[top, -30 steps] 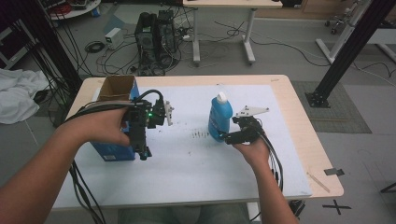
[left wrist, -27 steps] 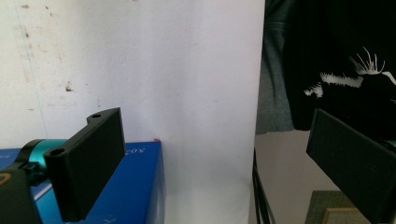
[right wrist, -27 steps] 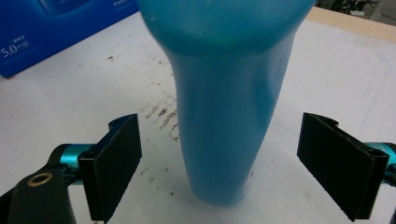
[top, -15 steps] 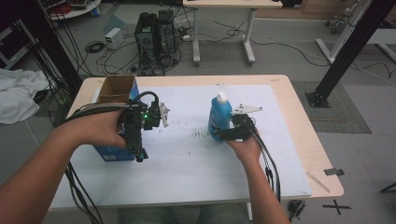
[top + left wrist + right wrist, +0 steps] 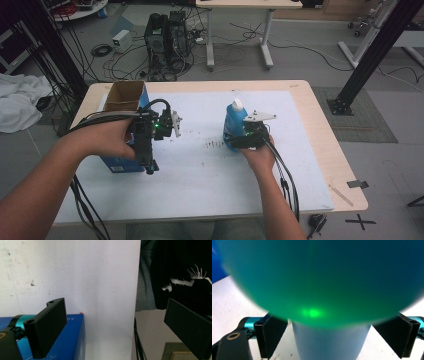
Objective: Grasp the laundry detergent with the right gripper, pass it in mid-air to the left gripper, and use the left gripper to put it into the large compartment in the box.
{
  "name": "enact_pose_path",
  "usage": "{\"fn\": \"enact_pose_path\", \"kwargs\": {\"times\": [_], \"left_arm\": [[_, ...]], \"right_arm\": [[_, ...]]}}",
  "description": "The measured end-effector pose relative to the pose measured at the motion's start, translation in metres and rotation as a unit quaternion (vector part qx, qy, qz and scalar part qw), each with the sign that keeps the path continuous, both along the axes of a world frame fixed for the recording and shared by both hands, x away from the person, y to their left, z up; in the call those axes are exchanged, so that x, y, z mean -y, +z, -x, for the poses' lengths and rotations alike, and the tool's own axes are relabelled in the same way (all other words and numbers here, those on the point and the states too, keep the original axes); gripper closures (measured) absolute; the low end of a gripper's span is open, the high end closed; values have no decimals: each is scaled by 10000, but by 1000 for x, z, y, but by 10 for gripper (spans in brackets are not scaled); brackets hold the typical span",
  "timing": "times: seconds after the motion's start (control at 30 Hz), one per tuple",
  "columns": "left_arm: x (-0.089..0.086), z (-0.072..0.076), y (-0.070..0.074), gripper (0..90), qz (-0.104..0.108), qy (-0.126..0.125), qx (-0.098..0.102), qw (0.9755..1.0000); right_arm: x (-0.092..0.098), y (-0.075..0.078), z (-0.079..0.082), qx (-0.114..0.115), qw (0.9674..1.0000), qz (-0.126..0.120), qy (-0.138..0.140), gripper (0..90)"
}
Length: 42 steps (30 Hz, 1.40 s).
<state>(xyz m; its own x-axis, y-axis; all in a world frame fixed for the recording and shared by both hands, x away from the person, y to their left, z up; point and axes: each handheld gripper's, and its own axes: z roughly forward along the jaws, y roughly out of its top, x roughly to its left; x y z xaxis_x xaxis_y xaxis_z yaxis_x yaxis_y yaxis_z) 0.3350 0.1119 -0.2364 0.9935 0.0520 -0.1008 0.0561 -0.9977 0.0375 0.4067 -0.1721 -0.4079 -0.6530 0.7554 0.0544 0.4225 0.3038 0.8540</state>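
Since the earlier frames, our right gripper (image 5: pixel 239 140) has closed the remaining gap to the blue bottle (image 5: pixel 233 126), and our left gripper (image 5: pixel 148 167) has shifted slightly toward the middle of the table (image 5: pixel 320 150) while staying above the blue box (image 5: pixel 120 100).

Left side: the open-topped blue box stands at the left edge of the white sheet (image 5: pixel 200 185). We hold the left gripper just in front of it, pointed down and back toward the near table edge. Its jaws stand wide apart with nothing between them; in the left gripper view one jaw overlaps a corner of the blue box (image 5: pixel 62 340), without gripping it.

Centre: small dark specks (image 5: pixel 215 145) lie on the sheet between the box and the bottle.

Right side: the bottle stands upright on the sheet, white cap up. In the right gripper view the jaws flank the bottle (image 5: pixel 324 285) on both sides, apart and not yet pressing its walls; the body bulges over the gap and its narrower lower part sits between them.

Step in hand, as we judge it: positioning for the grasp of the bottle. Next move: bring the right jaws together squarely on the bottle, low enough to avoid tipping it, then lift. Keep the left gripper clear.
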Motion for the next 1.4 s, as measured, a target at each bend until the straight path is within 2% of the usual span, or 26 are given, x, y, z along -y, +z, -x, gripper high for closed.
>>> {"fn": "enact_pose_path", "kwargs": {"times": [0.23,0.27,0.33,0.37,0.5,0.63,0.77,0.97,1.0,1.07,1.4], "left_arm": [[0,-1,-1,44,-47,41,-51,10000],[0,-2,-1,44,-42,35,31,10000],[1,-2,0,44,-109,30,-24,9999],[1,-3,0,44,-85,25,25,10000],[1,-3,-1,44,-54,46,-49,10000],[2,-3,-2,44,-39,32,-24,10000],[3,-4,-1,44,-45,49,-17,10000],[1,-4,-3,44,-49,63,-42,10000],[1,-5,-2,44,-77,36,30,10000],[0,-5,-3,44,-58,67,-55,9999],[2,-7,-4,44,-50,65,-53,10000]], "right_arm": [[-3,-2,-1,34,10000,-6,-20,134],[-3,-2,-1,58,10000,5,-17,135],[-3,-2,-1,106,9999,35,-33,180],[-4,-2,-1,95,10000,-25,-12,192],[-4,-1,0,209,9998,-40,-54,230],[-4,-1,0,299,9995,-31,-120,231],[-6,-1,1,279,9995,-41,-171,246],[-7,-1,2,377,9990,3,-237,284],[-7,-1,1,376,9990,-21,-231,294],[-7,-2,1,390,9989,9,-245,318],[-8,-2,1,411,9989,-43,-241,360]]}}
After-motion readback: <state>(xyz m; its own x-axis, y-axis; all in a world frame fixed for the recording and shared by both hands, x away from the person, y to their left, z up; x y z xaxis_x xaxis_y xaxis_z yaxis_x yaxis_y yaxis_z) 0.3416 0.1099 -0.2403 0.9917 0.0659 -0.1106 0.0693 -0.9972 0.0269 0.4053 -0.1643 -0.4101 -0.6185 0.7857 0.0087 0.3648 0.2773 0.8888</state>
